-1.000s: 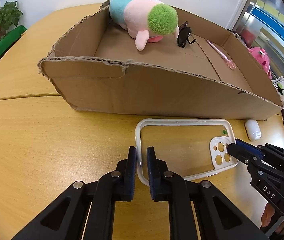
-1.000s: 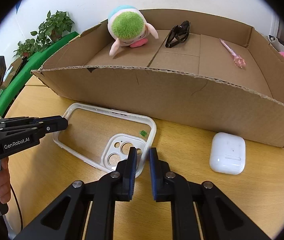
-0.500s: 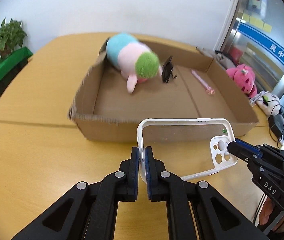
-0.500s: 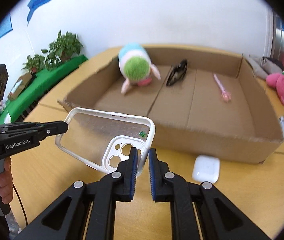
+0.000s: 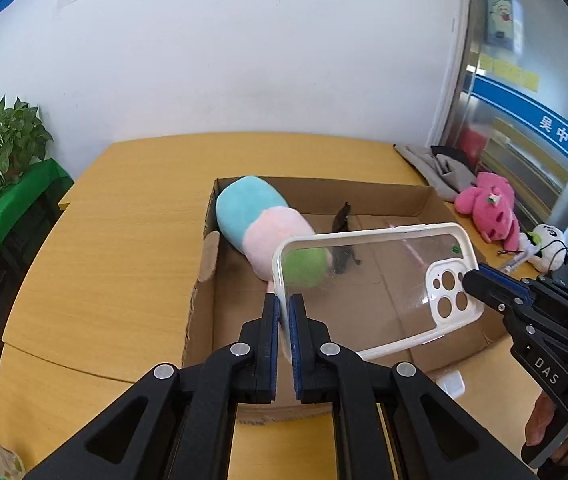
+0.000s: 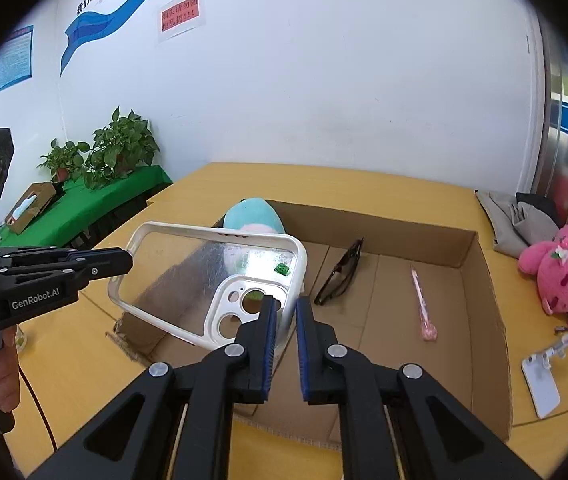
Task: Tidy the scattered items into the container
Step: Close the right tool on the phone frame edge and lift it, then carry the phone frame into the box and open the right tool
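A clear phone case with a white rim (image 5: 376, 288) hangs in the air over the open cardboard box (image 5: 436, 204). My left gripper (image 5: 283, 309) is shut on its plain end. My right gripper (image 6: 283, 312) is shut on its camera-hole end; the case also shows in the right wrist view (image 6: 188, 276). In the box lie a blue, pink and green plush toy (image 5: 252, 216), black sunglasses (image 6: 342, 272) and a pink pen (image 6: 422, 300).
The box (image 6: 488, 304) stands on a wooden table (image 5: 124, 216). A pink plush (image 6: 564, 264) and a grey cloth (image 6: 520, 216) lie at the right. A white object (image 6: 540, 384) lies on the table right of the box. Plants on a green-covered surface (image 6: 100, 200) stand at the left.
Both grippers have lifted the phone case off the table and carried it up and forward over the box. The white earbuds case has dropped out of view.
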{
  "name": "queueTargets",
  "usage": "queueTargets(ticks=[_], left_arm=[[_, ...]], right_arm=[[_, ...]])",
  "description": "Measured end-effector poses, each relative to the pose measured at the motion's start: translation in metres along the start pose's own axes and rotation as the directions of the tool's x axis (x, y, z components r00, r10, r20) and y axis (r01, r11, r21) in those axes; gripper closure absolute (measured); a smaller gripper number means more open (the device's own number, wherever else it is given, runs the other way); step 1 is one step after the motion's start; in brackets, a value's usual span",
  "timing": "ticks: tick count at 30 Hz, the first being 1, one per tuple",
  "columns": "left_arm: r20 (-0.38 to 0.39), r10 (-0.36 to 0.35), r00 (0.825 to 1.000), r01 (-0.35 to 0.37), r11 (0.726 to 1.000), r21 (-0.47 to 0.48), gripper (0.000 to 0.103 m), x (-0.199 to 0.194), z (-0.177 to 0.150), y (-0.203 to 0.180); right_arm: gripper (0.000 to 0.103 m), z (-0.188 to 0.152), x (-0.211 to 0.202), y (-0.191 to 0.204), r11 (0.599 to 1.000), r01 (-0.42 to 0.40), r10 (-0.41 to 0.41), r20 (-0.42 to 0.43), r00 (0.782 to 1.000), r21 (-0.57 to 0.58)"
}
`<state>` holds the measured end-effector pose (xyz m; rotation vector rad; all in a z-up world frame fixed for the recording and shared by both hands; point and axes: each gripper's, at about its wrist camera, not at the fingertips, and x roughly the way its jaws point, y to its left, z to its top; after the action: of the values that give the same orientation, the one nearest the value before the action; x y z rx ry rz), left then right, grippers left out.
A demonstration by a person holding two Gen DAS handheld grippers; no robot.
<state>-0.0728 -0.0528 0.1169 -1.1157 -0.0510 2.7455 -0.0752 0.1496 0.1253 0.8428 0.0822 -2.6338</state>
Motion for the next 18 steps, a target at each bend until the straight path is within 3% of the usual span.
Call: queueTargets(ticks=[8,12,18], left_arm=[[-0.167,0.015,0.986,-0.023,0.999,-0.043,0.099,0.068,0.0,0.022],[-0.247,0.026,0.969,-0.039,0.998,-0.047,0.099,0.099,-0.012,0.025],[-0.362,0.073,0.929,-0.081,0.997,-0.006,0.099,0.133,-0.035,0.021]], right_arm=[[0.094,-0.001,0.064,-0.005,0.999,-0.024,0.027,-0.124,0.992,0.023],[0.093,-0.02,0.094,-0.009,0.998,-0.042,0.053,-0.219,0.974,0.056],[0.093,-0.047,0.124,-0.009,0.996,-0.049,0.07,-0.331,0.941,0.073]])
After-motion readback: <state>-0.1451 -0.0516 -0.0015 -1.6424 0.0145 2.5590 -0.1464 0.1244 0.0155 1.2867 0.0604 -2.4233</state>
